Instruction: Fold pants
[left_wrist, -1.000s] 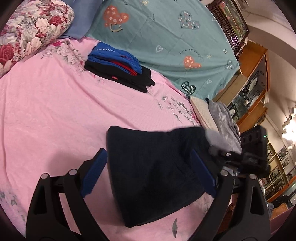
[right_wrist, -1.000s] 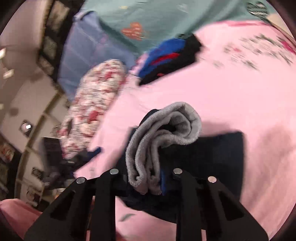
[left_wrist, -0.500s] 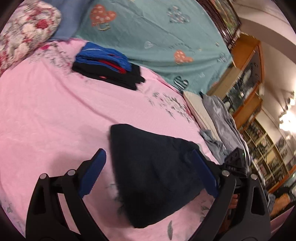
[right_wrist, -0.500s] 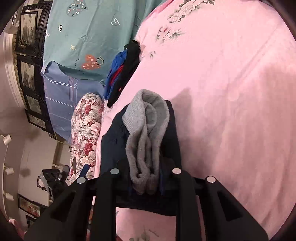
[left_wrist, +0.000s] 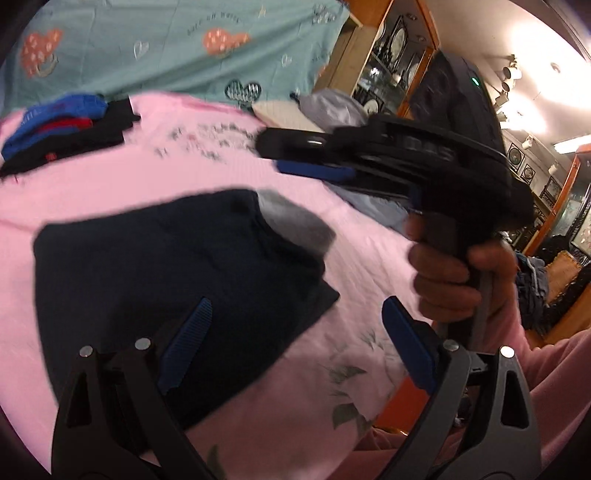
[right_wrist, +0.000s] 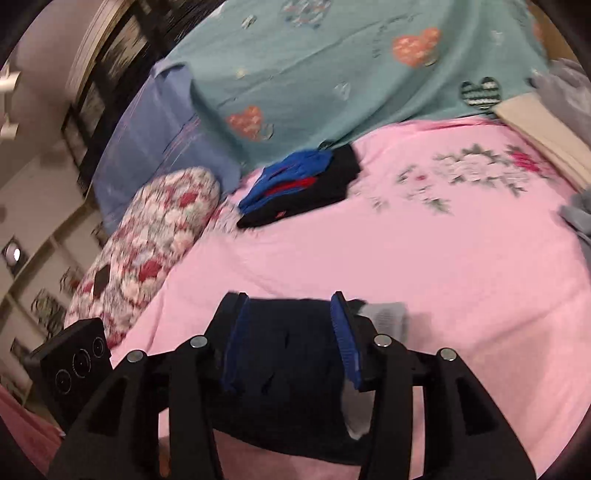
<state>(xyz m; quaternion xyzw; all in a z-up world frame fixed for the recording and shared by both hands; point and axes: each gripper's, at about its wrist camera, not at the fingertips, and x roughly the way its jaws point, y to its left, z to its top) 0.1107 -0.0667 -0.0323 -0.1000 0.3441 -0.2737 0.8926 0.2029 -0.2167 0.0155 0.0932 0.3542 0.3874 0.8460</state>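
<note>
The dark navy pants (left_wrist: 162, 280) are lying folded into a compact block on the pink bedsheet (left_wrist: 110, 192), with a grey waistband (left_wrist: 295, 221) showing at the far right corner. The left tongs (left_wrist: 291, 354) are standing wide open above the near edge of the pants, gripping nothing. The right tongs (right_wrist: 291, 339) are likewise parted, their blue pads (right_wrist: 343, 343) framing the folded pants below without pinching the cloth; whether they are touching it cannot be told. In the left wrist view the right tool is appearing blurred above the sheet, held by a hand (left_wrist: 450, 273) in a pink sleeve (left_wrist: 554, 387). A stack of folded blue, red and black clothes (right_wrist: 303, 184) is sitting well apart near the teal heart-print cover (right_wrist: 332, 74). A floral pillow (right_wrist: 155, 236) is lying at the left edge of the bed.
</note>
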